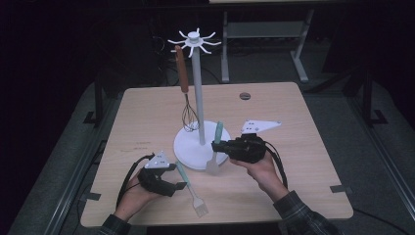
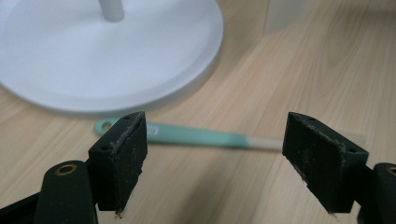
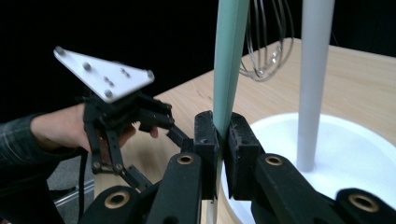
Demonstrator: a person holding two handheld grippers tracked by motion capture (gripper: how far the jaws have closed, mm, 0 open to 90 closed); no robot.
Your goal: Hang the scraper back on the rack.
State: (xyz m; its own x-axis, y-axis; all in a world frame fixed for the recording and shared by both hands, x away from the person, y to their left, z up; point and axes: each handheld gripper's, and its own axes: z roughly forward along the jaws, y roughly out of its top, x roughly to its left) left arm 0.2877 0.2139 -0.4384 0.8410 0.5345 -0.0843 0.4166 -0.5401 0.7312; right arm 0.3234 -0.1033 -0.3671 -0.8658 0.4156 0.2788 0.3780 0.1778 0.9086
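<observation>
The right gripper (image 1: 216, 145) is clamped on a green-handled spatula (image 3: 229, 60), held upright over the front edge of the white stand (image 1: 188, 147). Just in front of the stand, the left gripper (image 2: 215, 154) stands open over a basting brush (image 1: 190, 186) lying flat on the table (image 1: 303, 147).

Black two-jaw tongs (image 1: 183, 185) with brass rivets, grey three-cornered screw-studded plates and trailing black cables; plaid sleeves (image 1: 303, 214) at both wrists.

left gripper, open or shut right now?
Open. In the left gripper view the left gripper has its jaws standing wide apart, with the green-handled brush lying flat on the table beyond them, untouched.
</observation>
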